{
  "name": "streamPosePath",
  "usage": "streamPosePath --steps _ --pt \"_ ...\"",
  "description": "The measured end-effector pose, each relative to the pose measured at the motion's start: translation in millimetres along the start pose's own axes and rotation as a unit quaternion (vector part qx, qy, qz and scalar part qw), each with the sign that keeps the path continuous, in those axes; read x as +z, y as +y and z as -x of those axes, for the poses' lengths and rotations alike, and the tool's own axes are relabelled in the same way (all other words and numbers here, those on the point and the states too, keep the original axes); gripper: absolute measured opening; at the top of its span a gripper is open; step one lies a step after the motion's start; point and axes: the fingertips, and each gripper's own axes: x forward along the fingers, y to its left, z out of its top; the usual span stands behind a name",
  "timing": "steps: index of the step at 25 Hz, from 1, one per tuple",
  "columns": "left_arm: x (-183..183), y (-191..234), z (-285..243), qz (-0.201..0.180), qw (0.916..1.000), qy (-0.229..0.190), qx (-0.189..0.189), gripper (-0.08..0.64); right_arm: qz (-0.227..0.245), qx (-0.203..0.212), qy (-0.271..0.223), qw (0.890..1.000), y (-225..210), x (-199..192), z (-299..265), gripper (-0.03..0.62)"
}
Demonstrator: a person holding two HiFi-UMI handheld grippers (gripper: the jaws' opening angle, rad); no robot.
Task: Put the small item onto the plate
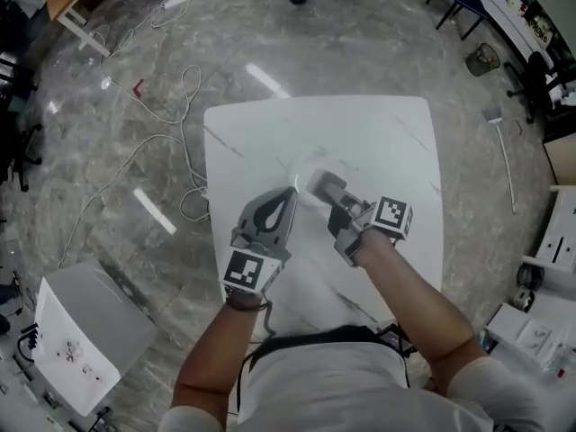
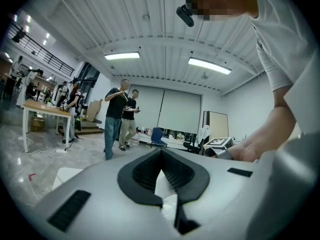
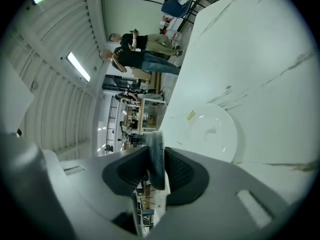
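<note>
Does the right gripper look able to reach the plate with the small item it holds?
Probably yes. The right gripper, shut on the small grey item, has the plate just ahead, and nothing stands between them. The left gripper sits beside the plate, off that path.

My left tongs (image 1: 288,193) and right tongs (image 1: 322,187) are grey, black-padded, with checkered marker cubes (image 1: 250,271); my shirt (image 1: 324,376) looks white, short-sleeved.

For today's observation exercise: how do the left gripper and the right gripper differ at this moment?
The right gripper has its fingers shut on a small grey item; the left gripper has its fingertips together on nothing. The right gripper is rolled onto its side, while the left gripper sits upright. Both are over the white table, near the plate.
</note>
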Motion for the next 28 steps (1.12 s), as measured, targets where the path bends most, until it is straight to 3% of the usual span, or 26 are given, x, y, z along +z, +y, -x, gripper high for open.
streamPosePath --steps 4,11,21,28 --pt "-33.7 20.2 -6.9 0.013 0.9996 0.021 0.012 0.006 0.000 -0.031 0.008 0.999 -35.0 11.0 -25.2 0.100" --pt "-58.2 35.0 -15.4 0.032 0.9986 0.038 0.020 0.006 0.010 -0.070 0.022 0.997 -64.2 20.4 -51.5 0.100" --pt "-65.0 49.0 -21.7 0.041 0.9982 0.042 0.018 0.006 0.057 -0.111 0.048 0.991 -80.0 18.5 -69.1 0.106" --pt "-60.9 49.9 -14.4 0.059 0.9974 0.039 0.016 0.005 0.112 -0.163 0.065 0.978 -74.0 17.2 -71.9 0.243"
